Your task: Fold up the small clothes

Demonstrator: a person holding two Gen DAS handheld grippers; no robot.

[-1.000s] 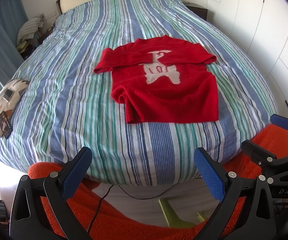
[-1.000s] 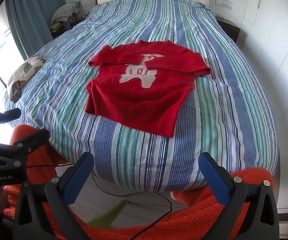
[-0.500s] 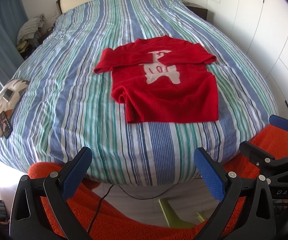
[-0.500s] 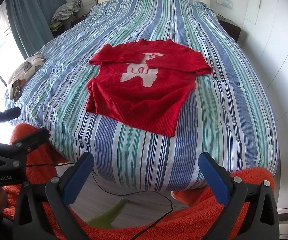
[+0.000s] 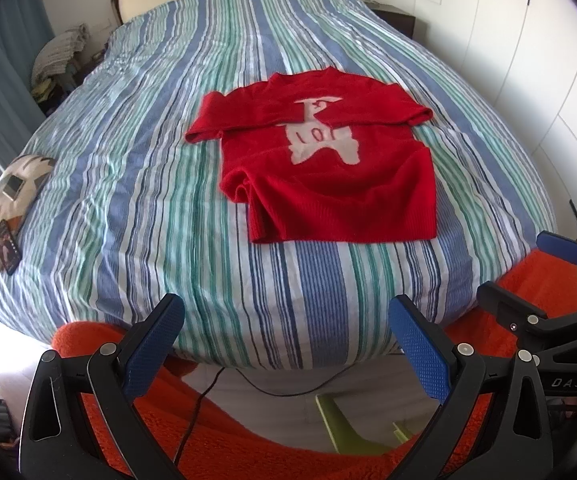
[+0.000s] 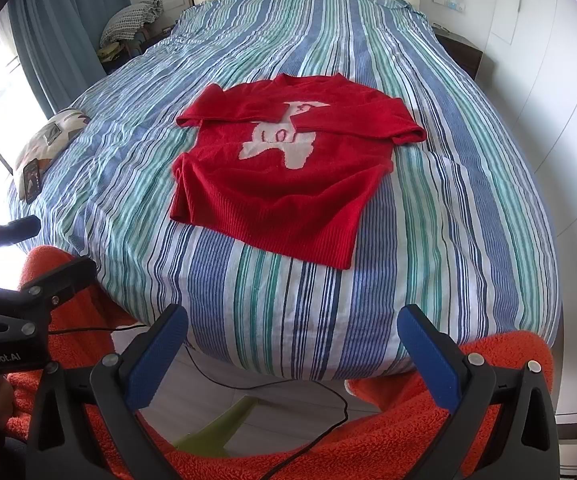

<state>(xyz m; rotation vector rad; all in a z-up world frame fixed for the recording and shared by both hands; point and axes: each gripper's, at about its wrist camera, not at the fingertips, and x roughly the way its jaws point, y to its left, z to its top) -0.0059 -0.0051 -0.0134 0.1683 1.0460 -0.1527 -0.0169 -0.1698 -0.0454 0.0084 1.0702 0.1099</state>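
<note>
A small red knitted sweater [image 5: 328,184] with a pale animal figure on its chest lies face up on the striped bed [image 5: 140,184], both sleeves folded in across the chest. In the right wrist view the sweater [image 6: 288,184] has its hem toward me. My left gripper [image 5: 286,322] hangs open in front of the bed's foot edge, well short of the sweater. My right gripper [image 6: 294,332] is open too, empty, at the same distance. Each gripper shows at the edge of the other's view.
A patterned cushion [image 5: 12,196] with a phone [image 5: 6,246] on it rests at the bed's left edge. White wardrobe doors [image 5: 528,60] line the right side. Orange fleece [image 6: 428,432], a black cable [image 6: 288,388] and a green stool [image 5: 340,424] lie below the grippers.
</note>
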